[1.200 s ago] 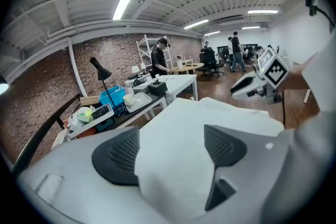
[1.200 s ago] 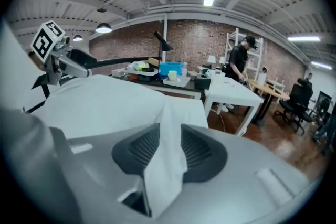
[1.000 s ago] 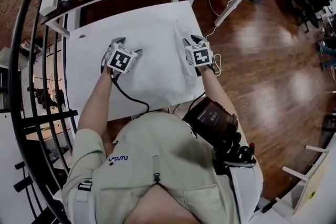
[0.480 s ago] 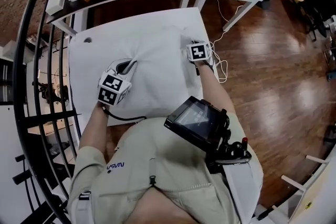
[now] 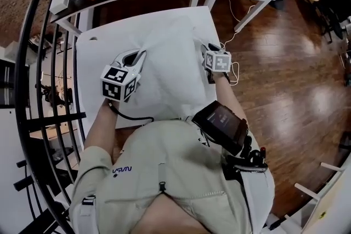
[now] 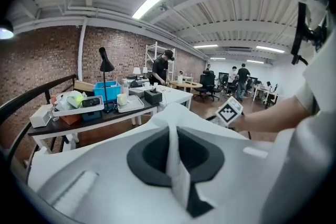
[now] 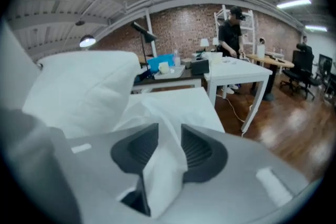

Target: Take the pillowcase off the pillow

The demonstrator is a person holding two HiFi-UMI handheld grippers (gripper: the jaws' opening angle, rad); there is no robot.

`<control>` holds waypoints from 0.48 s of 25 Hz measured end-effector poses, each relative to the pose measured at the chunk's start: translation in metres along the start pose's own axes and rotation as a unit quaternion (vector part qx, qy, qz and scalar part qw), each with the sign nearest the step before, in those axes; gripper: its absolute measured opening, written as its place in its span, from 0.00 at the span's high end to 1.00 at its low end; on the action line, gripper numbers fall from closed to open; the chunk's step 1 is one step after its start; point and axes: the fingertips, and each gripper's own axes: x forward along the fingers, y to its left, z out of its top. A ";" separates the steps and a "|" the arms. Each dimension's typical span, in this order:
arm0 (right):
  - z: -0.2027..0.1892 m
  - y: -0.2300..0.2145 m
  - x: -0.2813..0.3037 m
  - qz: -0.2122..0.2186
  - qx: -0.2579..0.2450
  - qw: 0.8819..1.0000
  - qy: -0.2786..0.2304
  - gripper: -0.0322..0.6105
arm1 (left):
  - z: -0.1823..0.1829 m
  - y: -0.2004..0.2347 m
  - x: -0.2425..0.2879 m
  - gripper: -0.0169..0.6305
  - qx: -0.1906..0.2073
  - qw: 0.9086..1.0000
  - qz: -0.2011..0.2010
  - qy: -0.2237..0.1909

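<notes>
Left claw point(image 5: 136, 57): jaws fully closed on a thin fold of the white pillowcase point(image 5: 164, 66). In the left gripper view the fold runs as a narrow strip straight between the dark pads.

Right claw point(image 5: 207, 50): jaws about half apart and just been opening. A thick bunch of pillowcase fills the gap and touches both pads, so it has hold of the cloth.

Pillow point(image 5: 170, 41) lies on the white table point(image 5: 90, 82) in front of the person. Left claw is at its 9 o'clock edge, right claw at its 3 o'clock edge.

Head view only:
- both claws at once, one on each side of the pillow
- black cable point(image 5: 129, 115) trailing off the left claw toward 6 o'clock
- wood floor point(image 5: 285, 74) at 3 o'clock

Left gripper view only:
- right claw's marker cube and the forearm point(image 6: 273, 113) behind it, at 2 o'clock
- side table point(image 6: 100, 115) at 10 o'clock with a blue bin point(image 6: 107, 91) and a black lamp point(image 6: 105, 57)
- brick wall behind

Right gripper view only:
- pillow bulk raised at 10 o'clock, with cloth pulled up from the pads toward it
- a person point(image 7: 231, 34) standing at another white table at 1 o'clock
</notes>
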 end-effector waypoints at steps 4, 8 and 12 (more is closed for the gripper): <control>0.014 -0.011 -0.055 0.009 0.057 0.995 -0.080 0.74 | 0.003 -0.006 0.038 0.94 -0.007 0.999 -0.018 0.028; 0.007 -0.016 -0.093 0.001 0.052 0.993 -0.105 0.74 | -0.025 -0.010 0.077 0.88 0.022 0.997 -0.013 0.070; 0.007 0.003 -0.124 0.009 -0.013 0.993 -0.114 0.74 | -0.014 -0.019 0.082 0.79 0.044 0.998 -0.002 0.042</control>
